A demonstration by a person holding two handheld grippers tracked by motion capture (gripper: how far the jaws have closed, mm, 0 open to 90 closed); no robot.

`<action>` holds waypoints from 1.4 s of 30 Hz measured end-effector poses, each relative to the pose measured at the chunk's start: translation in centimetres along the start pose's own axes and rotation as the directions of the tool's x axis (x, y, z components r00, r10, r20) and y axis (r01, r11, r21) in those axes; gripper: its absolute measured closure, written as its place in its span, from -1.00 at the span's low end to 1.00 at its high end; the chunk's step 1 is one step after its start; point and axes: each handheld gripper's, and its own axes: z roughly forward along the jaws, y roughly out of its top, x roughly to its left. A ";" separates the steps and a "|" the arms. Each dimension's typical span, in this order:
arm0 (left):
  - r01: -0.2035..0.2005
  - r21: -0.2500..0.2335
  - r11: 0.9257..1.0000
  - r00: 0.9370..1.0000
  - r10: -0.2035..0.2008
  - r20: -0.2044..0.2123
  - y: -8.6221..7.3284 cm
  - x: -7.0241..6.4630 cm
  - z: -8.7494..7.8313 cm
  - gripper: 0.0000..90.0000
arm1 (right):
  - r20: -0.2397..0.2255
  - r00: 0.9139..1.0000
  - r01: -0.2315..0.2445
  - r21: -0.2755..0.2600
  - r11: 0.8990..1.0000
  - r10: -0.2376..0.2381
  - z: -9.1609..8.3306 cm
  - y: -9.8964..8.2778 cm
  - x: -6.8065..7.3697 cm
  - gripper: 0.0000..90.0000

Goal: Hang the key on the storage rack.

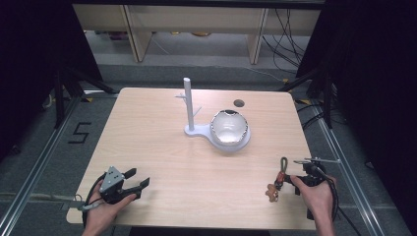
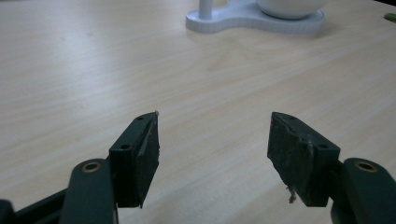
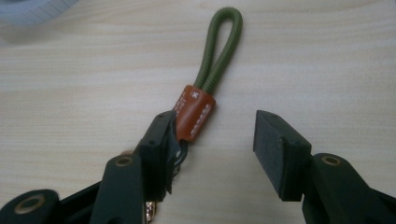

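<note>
Green-looped keyring (image 3: 215, 60) between open jaws

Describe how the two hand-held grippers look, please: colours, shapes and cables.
Both are black. The left gripper carries a grey three-cornered plate on top, and a black cable trails from it. The right gripper also trails a black cable. Each has two flat-faced jaws with brass-coloured pivots.
</note>
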 end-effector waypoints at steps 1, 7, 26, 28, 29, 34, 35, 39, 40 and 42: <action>0.000 0.000 1.000 1.000 0.000 0.000 0.0 0.0 0.0 -0.24 | 0.000 1.000 0.000 0.000 1.000 0.000 0.0 0.0 0.0 0.12; -0.028 -0.033 0.999 0.998 0.026 -0.050 0.2 0.4 0.3 -0.24 | 0.006 1.000 0.022 0.102 0.995 -0.023 0.1 0.8 -0.4 0.14; -0.032 -0.061 0.998 0.998 0.029 -0.057 -0.4 0.7 0.0 -0.23 | 0.104 0.995 -0.039 0.292 0.956 0.009 1.3 4.6 2.5 0.22; -0.033 -0.062 0.998 0.998 0.029 -0.058 -0.4 0.7 -0.1 -0.23 | 0.091 0.994 0.038 0.287 0.957 -0.067 1.5 4.7 2.0 0.22; -0.026 -0.061 0.998 0.998 0.022 -0.060 -0.4 0.6 -0.1 -0.23 | 0.119 0.993 -0.053 0.296 0.954 0.018 1.7 4.8 2.7 0.23; -0.032 -0.069 0.997 0.998 0.027 -0.060 -0.4 0.6 0.0 -0.23 | 0.139 0.988 0.023 0.327 0.945 -0.072 2.5 5.2 2.5 0.24; -0.031 -0.065 0.997 0.998 0.027 -0.062 -0.4 0.5 -0.1 -0.23 | 0.165 0.986 -0.046 0.338 0.940 -0.011 2.7 5.2 3.1 0.24; -0.043 -0.062 0.997 0.998 0.039 -0.057 -0.4 0.5 0.0 -0.23 | 0.165 0.979 0.060 0.342 0.938 -0.123 3.1 5.3 2.8 0.25; -0.043 -0.061 0.997 0.998 0.040 -0.056 -0.4 0.5 0.0 -0.23 | 0.163 0.973 0.095 0.354 0.930 -0.161 3.2 5.3 2.7 0.25; -0.043 -0.071 0.997 0.998 0.039 -0.049 -0.4 0.5 0.1 -0.23 | 0.185 0.979 0.007 0.365 0.931 -0.080 3.3 5.6 3.4 0.25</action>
